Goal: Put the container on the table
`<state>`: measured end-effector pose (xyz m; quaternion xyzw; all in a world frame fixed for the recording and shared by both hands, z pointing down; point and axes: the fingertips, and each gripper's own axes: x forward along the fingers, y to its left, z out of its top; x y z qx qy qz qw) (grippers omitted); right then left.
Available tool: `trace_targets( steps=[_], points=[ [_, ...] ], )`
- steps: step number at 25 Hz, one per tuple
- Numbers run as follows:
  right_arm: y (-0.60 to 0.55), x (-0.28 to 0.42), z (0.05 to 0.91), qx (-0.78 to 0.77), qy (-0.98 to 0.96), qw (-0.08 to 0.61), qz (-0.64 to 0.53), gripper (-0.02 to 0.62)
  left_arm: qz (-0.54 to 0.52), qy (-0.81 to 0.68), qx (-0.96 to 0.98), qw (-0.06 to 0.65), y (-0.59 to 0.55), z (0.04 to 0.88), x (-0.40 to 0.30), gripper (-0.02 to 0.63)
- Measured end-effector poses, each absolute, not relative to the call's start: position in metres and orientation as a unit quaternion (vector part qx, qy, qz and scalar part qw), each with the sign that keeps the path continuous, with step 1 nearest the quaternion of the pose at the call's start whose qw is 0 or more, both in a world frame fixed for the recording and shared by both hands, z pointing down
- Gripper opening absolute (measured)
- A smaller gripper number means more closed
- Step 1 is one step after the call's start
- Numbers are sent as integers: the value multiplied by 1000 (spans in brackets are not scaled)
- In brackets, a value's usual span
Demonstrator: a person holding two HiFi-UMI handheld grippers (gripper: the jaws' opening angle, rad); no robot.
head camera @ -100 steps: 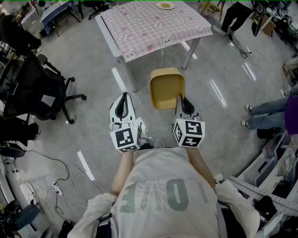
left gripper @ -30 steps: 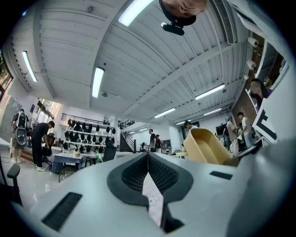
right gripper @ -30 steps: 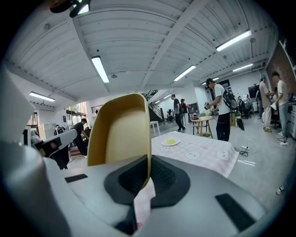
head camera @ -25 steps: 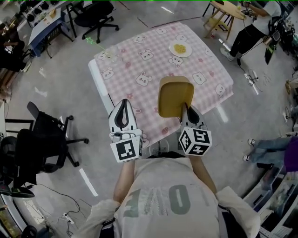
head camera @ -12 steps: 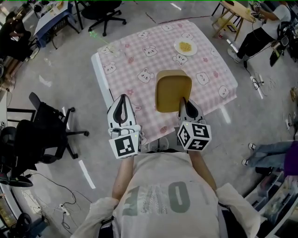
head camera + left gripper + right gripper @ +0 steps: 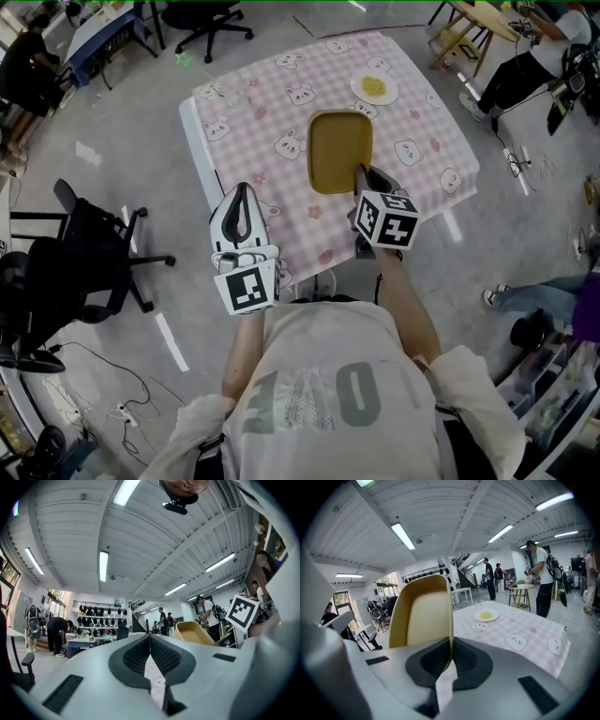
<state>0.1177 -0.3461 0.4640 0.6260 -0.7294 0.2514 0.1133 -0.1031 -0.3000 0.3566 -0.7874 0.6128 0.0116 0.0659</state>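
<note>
The yellow container (image 6: 340, 150) hung over the pink-checked table (image 6: 253, 122), its near rim pinched in the right tool (image 6: 364, 174). It was best lowered level, short of the plate (image 6: 374, 88), until its base sat flat, and only then released. The left tool (image 6: 242, 199) was closed and empty.

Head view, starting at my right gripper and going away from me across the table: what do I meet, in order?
right gripper, shut on the near rim → yellow container → white plate with yellow food
</note>
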Motion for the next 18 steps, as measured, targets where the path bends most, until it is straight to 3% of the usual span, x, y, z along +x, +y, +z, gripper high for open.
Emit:
trace_targets(
  steps=[18],
  points=[
    [-385,99,557,551,-698,280,361,32,-19,625,-778,56,-294,372,-112,29]
  ],
)
